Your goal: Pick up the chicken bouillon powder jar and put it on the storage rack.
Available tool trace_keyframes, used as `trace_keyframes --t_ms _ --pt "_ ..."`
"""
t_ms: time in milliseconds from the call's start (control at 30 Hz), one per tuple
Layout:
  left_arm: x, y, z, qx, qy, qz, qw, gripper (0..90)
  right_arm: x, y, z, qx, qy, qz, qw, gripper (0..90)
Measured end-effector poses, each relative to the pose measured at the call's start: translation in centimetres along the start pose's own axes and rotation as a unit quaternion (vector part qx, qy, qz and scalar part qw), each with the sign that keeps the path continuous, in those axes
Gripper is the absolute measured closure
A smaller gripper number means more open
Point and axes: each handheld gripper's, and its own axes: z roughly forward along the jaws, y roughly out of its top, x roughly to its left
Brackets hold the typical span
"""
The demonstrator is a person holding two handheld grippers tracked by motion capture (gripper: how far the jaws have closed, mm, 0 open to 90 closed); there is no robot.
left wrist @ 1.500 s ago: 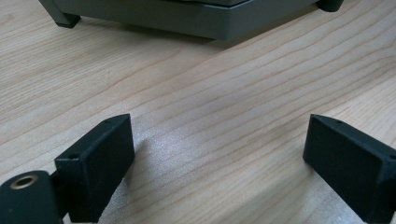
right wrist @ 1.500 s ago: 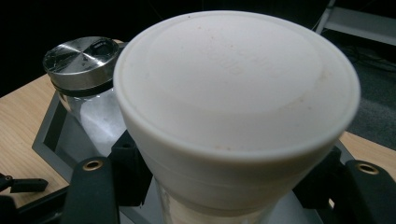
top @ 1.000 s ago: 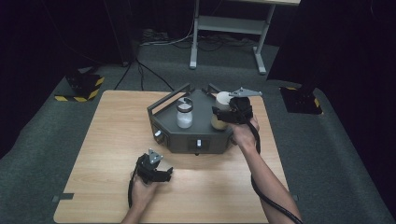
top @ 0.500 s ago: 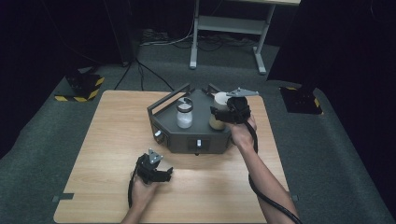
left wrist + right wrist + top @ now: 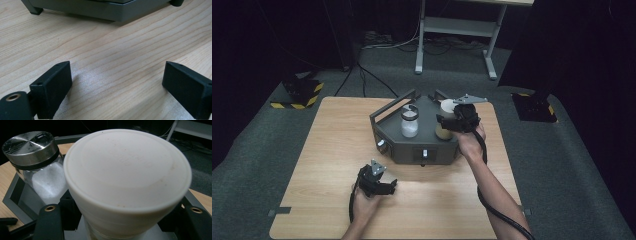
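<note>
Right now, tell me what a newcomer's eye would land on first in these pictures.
First, the white-lidded jar looming in the right gripper view, clamped in the right claw on the grey angular tray at the table's far middle. Beside it on the tray stands a glass shaker of white powder with a metal cap. Nearer the person, the left claw rests open over bare wooden table.

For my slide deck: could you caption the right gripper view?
Right gripper jaws clamp a white-lidded jar on the grey tray, beside a steel-capped glass shaker.
</note>
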Motion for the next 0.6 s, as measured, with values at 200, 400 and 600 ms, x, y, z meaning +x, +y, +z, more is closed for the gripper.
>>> trace_keyframes --t_ms 200,400,600 --pt "0.00 0.00 0.00 0.000 0.000 0.000 1.0000 8.9 -0.02 -0.04 0.18 0.000 0.000 -0.001 1.0000 34.8" --pt "0.00 0.00 0.00 0.000 0.000 0.000 1.0000 8.9 -0.09 -0.16 0.16 -0.002 0.003 0.000 1.0000 34.8" --pt "0.00 0.00 0.00 0.000 0.000 0.000 1.0000 8.9 -0.27 -0.41 0.18 -0.006 0.006 0.000 1.0000 34.7"
